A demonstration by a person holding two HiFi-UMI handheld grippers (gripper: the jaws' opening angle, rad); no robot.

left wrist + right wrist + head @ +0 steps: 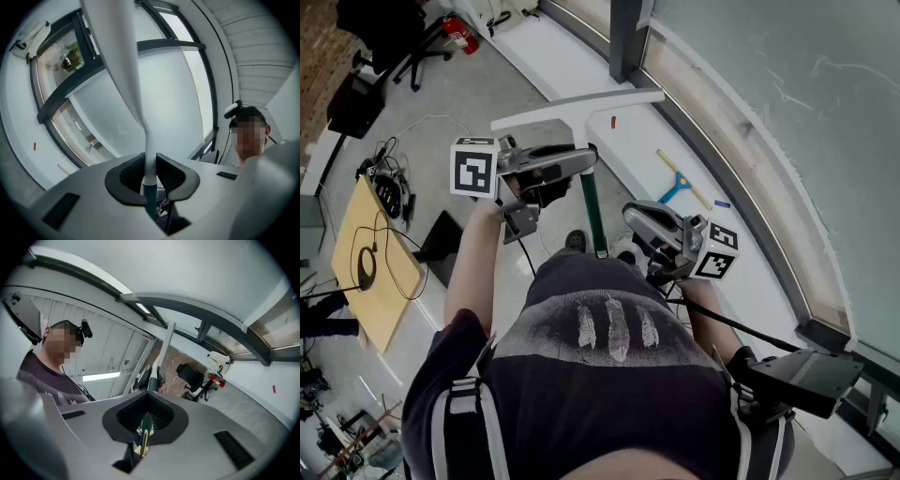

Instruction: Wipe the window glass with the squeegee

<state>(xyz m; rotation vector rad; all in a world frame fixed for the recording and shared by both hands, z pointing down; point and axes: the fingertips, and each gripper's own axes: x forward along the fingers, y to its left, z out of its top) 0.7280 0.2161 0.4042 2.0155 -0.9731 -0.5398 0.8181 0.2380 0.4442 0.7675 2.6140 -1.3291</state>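
The squeegee has a long white blade bar and a dark green handle. It stands upright in front of the person, short of the window glass. My left gripper is shut on the top of the handle, where the green meets the white neck. My right gripper sits lower and to the right, shut on a thin dark green piece that looks like the handle's lower end. In the right gripper view the rest of the squeegee rises beyond the jaws. The blade does not touch the glass.
A white sill runs under the window, with a blue and yellow squeegee and a small red thing lying on it. A red fire extinguisher, an office chair and a wooden table stand at the left.
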